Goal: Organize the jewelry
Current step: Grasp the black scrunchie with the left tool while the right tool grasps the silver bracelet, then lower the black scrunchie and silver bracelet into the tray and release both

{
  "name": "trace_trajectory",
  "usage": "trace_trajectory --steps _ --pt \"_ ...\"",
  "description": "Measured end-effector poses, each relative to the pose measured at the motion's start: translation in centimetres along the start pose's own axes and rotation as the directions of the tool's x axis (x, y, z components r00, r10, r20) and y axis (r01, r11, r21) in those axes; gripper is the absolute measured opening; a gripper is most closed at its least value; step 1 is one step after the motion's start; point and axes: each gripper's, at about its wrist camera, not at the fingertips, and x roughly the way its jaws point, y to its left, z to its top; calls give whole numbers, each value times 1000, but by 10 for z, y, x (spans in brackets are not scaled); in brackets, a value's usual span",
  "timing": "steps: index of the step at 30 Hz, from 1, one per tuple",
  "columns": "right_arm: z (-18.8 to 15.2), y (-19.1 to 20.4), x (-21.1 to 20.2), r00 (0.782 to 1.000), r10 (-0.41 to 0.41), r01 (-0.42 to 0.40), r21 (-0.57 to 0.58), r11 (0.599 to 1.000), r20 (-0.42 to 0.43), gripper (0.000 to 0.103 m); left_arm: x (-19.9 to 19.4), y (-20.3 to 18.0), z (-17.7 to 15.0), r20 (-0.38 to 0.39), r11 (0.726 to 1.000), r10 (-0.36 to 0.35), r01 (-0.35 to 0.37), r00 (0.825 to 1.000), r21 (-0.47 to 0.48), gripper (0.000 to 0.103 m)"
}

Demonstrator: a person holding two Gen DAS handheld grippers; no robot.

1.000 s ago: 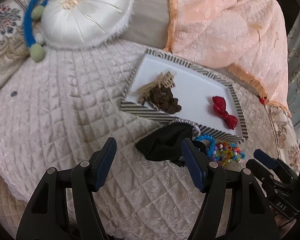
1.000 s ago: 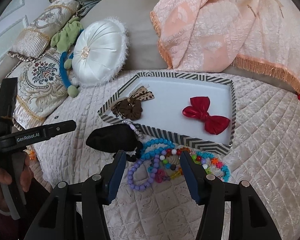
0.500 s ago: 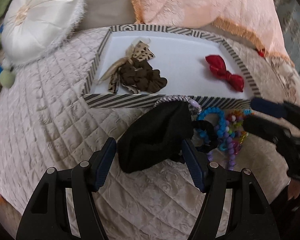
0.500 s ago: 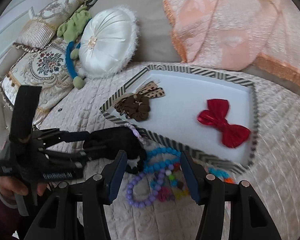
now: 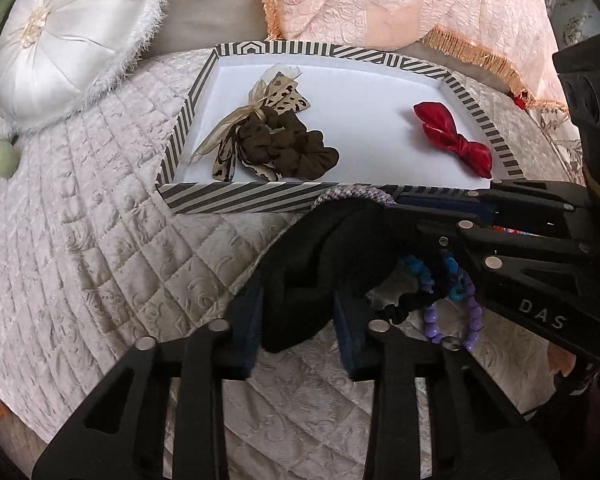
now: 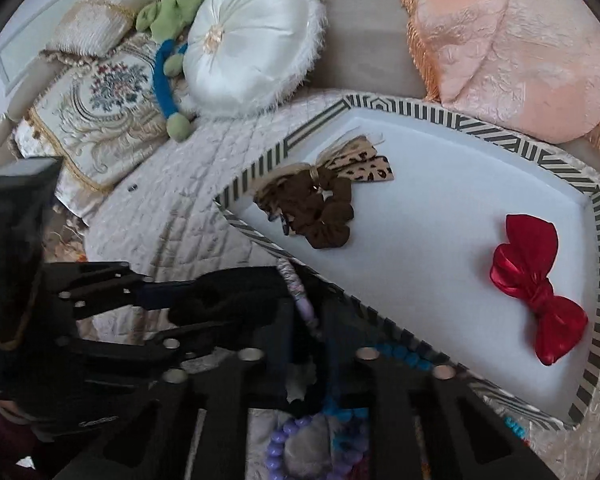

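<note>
A striped tray (image 5: pixel 236 198) (image 6: pixel 598 240) on the quilted bed holds a brown scrunchie with leopard ribbon (image 5: pixel 288 148) (image 6: pixel 320 212) and a red bow (image 5: pixel 452 140) (image 6: pixel 536 284). In front of it lies a black fabric hair piece (image 5: pixel 320 264) (image 6: pixel 228 296) beside bead bracelets (image 5: pixel 456 300) (image 6: pixel 296 448). My left gripper (image 5: pixel 296 332) has closed its fingers on the black piece. My right gripper (image 6: pixel 304 340) reaches in from the right, its fingers around the same black piece and the beads; its grip is not clear.
A round white satin cushion (image 5: pixel 68 32) (image 6: pixel 252 36) lies left of the tray, a peach fringed blanket (image 5: pixel 400 4) behind it. Embroidered pillows and a green plush toy (image 6: pixel 176 4) sit at far left.
Both grippers have moved in on the black hair piece. The left fingers have closed from wide open onto it; the right gripper now crosses the left view.
</note>
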Motion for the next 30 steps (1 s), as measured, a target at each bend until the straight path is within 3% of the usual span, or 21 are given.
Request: trace_trajectory --steps 4,15,30 --pt "-1 2 -12 999 -5 4 14 1000 41 6 -10 7 -2 15 999 -22 23 1000 -35 17" --pt "5 -3 -88 981 -3 -8 56 998 194 6 -59 12 2 115 994 -50 60 992 -93 15" --pt "11 -31 -123 964 -78 49 116 992 255 6 -68 -1 63 192 995 37 -19 981 -95 15"
